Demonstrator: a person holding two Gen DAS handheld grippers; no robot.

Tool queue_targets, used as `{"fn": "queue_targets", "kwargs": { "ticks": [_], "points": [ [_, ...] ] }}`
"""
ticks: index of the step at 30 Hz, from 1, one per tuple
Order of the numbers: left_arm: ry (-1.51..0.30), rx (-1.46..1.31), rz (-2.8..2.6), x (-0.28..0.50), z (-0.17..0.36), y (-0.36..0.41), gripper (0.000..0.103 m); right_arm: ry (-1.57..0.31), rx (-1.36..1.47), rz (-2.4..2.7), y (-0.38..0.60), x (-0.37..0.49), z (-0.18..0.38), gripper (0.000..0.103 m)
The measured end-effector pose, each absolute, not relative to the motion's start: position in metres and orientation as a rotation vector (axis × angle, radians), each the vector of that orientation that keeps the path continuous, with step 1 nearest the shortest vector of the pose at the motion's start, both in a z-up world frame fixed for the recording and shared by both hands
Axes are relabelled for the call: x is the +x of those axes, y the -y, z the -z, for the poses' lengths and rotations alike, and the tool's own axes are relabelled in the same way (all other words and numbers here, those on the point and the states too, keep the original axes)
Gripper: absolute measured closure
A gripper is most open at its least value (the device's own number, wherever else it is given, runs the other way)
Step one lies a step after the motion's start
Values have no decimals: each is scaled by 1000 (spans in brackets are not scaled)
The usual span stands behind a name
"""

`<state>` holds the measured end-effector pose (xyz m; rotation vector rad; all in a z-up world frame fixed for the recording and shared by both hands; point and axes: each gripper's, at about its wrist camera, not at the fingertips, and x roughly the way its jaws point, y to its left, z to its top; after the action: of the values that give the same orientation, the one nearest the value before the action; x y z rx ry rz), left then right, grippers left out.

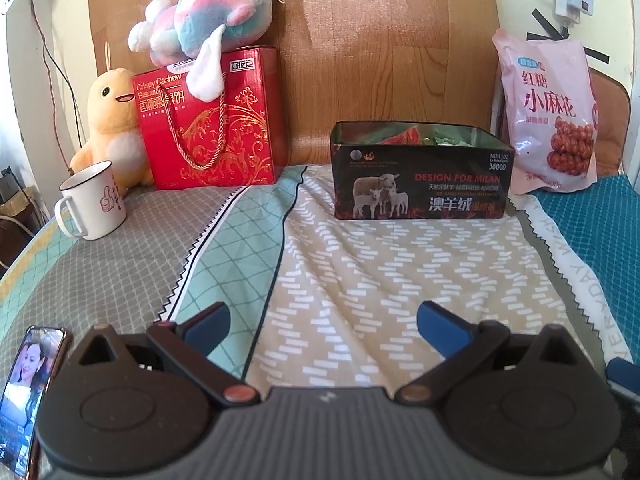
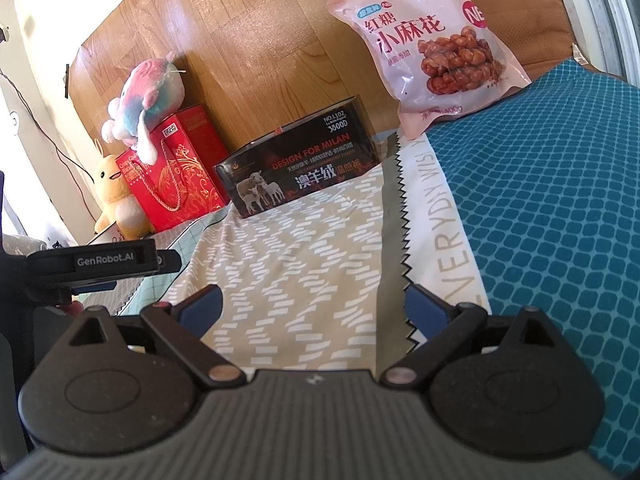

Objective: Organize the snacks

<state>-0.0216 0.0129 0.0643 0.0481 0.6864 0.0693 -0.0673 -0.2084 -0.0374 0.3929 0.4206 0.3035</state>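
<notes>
A black open-top box (image 1: 420, 176) printed with sheep stands on the bed at the headboard, with snack packets inside it; it also shows in the right wrist view (image 2: 296, 172). A pink snack bag (image 1: 548, 116) leans upright to its right, also seen in the right wrist view (image 2: 432, 40). A red cashew biscuit gift box (image 1: 212, 120) stands to the left, and in the right wrist view (image 2: 176, 168). My left gripper (image 1: 324, 324) is open and empty, well short of the black box. My right gripper (image 2: 314, 306) is open and empty over the bedsheet.
A pastel plush (image 1: 208, 8) lies on the red box, a yellow duck plush (image 1: 108, 128) beside it. A white mug (image 1: 94, 204) stands at left. A phone (image 1: 28, 392) lies near left. A wooden headboard (image 1: 380, 40) stands behind. The left gripper's body (image 2: 92, 264) shows at left.
</notes>
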Motion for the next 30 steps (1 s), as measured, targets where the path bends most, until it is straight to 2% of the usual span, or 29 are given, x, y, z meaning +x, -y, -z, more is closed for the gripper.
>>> {"fn": "queue_targets", "kwargs": {
  "ticks": [30],
  "points": [
    [-676,55,-78,-19,-64,-13,0,-422,395,-304,209,-66,38,4]
  ]
}}
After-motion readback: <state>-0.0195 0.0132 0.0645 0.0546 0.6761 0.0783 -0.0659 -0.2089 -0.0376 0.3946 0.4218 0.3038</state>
